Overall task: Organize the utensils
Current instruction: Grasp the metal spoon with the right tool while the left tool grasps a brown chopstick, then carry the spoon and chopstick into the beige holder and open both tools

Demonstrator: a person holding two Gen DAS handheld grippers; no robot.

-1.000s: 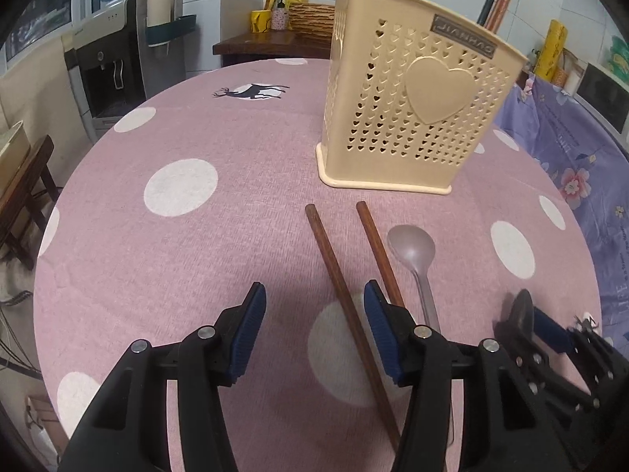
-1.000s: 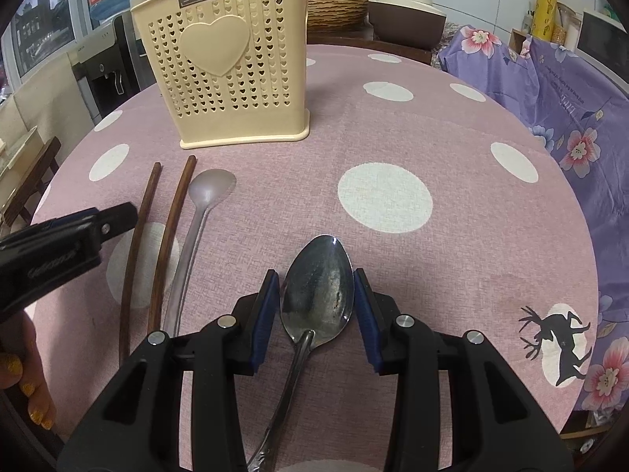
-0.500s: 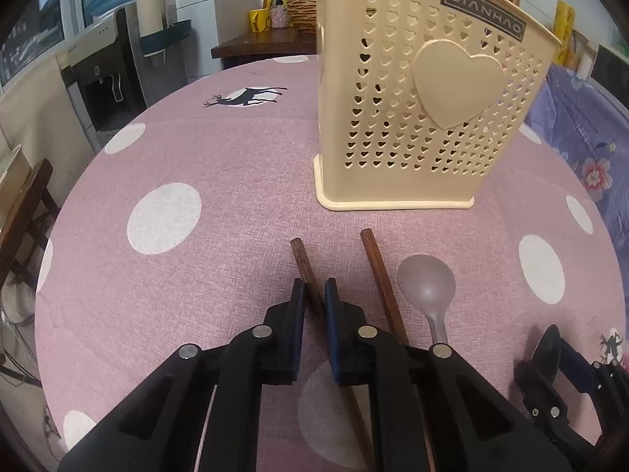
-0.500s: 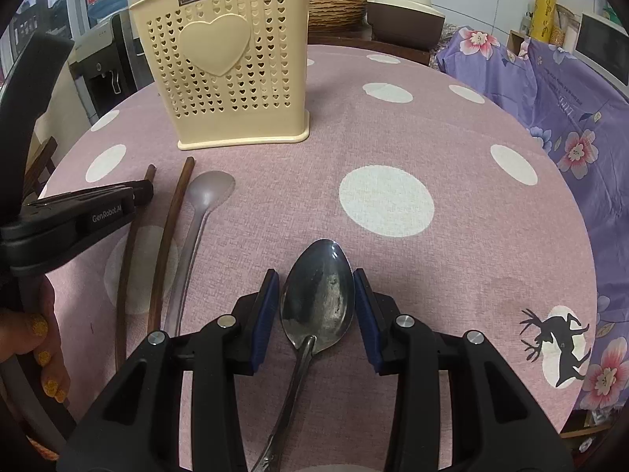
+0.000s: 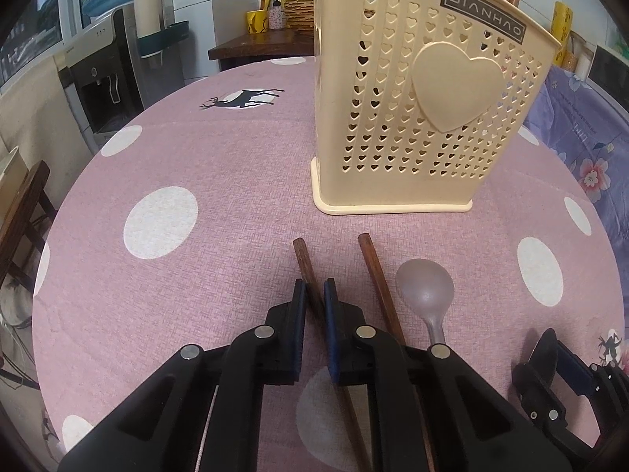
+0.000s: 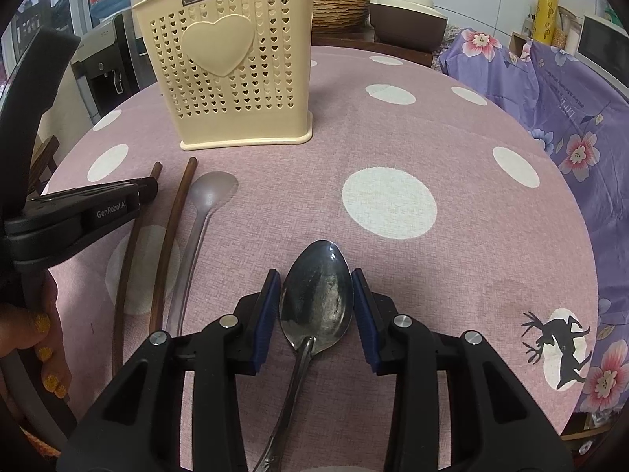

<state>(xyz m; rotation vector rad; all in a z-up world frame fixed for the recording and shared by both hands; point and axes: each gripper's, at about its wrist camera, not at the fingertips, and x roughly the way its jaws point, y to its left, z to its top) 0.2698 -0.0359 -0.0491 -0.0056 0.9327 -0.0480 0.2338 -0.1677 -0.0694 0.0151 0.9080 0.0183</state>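
Observation:
My left gripper (image 5: 313,289) is shut on the left brown chopstick (image 5: 302,261), which lies on the pink dotted tablecloth. A second chopstick (image 5: 373,271) and a grey spoon (image 5: 424,289) lie just right of it. The cream holder with heart holes (image 5: 412,118) stands behind them. My right gripper (image 6: 316,281) straddles the bowl of a metal spoon (image 6: 316,303), its pads close to the bowl's edges; the spoon rests on the cloth. The left gripper also shows in the right wrist view (image 6: 147,188), beside the chopsticks (image 6: 173,228) and the holder (image 6: 232,70).
The round table (image 5: 157,157) drops off at the left, where a water dispenser (image 5: 106,78) and a wooden chair (image 5: 23,204) stand. A purple flowered cloth (image 6: 570,118) lies at the right. A side table with a basket (image 6: 338,11) is behind.
My left gripper has moved forward over the left chopstick and shut on it. The right gripper and metal spoon have stayed in place.

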